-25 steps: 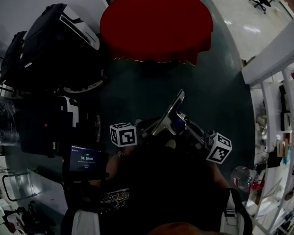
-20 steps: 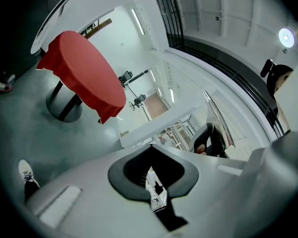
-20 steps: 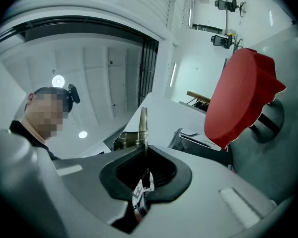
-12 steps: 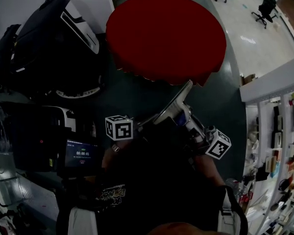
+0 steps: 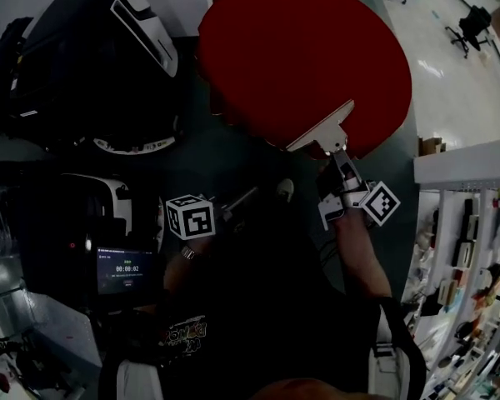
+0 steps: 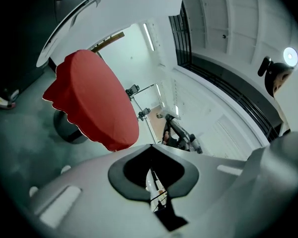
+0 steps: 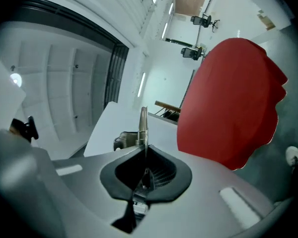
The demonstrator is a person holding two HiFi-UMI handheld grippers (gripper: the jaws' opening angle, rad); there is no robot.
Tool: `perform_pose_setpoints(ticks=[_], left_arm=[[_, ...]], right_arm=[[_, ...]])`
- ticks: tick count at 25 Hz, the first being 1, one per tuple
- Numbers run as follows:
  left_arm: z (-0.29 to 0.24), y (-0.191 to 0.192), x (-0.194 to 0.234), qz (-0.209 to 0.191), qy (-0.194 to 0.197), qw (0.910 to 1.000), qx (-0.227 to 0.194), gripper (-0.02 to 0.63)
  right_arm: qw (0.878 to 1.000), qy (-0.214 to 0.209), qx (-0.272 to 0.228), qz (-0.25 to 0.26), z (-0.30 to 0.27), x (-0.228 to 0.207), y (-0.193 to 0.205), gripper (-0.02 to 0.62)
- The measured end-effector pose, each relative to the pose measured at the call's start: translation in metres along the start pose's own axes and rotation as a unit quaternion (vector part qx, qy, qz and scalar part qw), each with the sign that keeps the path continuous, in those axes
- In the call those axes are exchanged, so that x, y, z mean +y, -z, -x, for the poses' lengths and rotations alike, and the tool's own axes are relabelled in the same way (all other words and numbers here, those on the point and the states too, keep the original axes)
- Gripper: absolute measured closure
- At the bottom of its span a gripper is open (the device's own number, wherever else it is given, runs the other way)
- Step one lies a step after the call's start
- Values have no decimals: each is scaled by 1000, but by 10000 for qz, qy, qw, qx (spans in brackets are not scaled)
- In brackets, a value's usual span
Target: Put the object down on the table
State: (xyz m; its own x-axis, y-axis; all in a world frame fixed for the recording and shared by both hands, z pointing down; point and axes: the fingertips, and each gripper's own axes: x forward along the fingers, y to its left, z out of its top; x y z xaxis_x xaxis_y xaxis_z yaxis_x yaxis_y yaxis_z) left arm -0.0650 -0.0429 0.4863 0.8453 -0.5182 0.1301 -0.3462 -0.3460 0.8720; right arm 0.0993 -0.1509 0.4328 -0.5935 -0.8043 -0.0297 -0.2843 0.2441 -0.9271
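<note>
A flat metal tool with a wide silvery blade [image 5: 323, 128] sticks up over the near rim of the round red table [image 5: 300, 48]. My right gripper [image 5: 337, 158] is shut on its lower end. In the right gripper view the tool [image 7: 143, 125] shows edge-on, pinched between the dark pads of the right gripper [image 7: 145, 155], with the red table [image 7: 228, 103] to the right. My left gripper [image 5: 250, 195] hangs lower and to the left, apart from the tool. Its jaws [image 6: 150, 170] are closed with nothing between them. The red table [image 6: 92, 103] lies ahead of it, to the left.
Large black cases [image 5: 83, 48] crowd the left side. A small lit screen [image 5: 127, 269] sits low on the left. White shelving with clutter [image 5: 462, 248] lines the right edge. A small white thing [image 5: 285, 188] lies on the dark floor between the grippers. Office chairs [image 5: 475, 23] stand far off.
The right gripper has carried the metal tool up and right, to the red table's near rim. The left gripper, close by the tool before, now stays behind, apart from it.
</note>
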Motion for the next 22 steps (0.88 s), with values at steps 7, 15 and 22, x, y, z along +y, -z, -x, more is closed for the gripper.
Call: perform_pose_setpoints(ticks=[7, 15, 22], left_arm=[[23, -100, 67, 194, -602, 9934, -956, 589], [17, -170, 93, 184, -1444, 9755, -1650, 589], [12, -196, 125, 508, -2225, 9454, -2328, 588]], right_arm=[[9888, 1261, 253, -759, -179, -155, -17, 589], [9701, 1800, 889, -1365, -334, -258, -26, 589], [9540, 1984, 1152, -1931, -409, -327, -29, 589]])
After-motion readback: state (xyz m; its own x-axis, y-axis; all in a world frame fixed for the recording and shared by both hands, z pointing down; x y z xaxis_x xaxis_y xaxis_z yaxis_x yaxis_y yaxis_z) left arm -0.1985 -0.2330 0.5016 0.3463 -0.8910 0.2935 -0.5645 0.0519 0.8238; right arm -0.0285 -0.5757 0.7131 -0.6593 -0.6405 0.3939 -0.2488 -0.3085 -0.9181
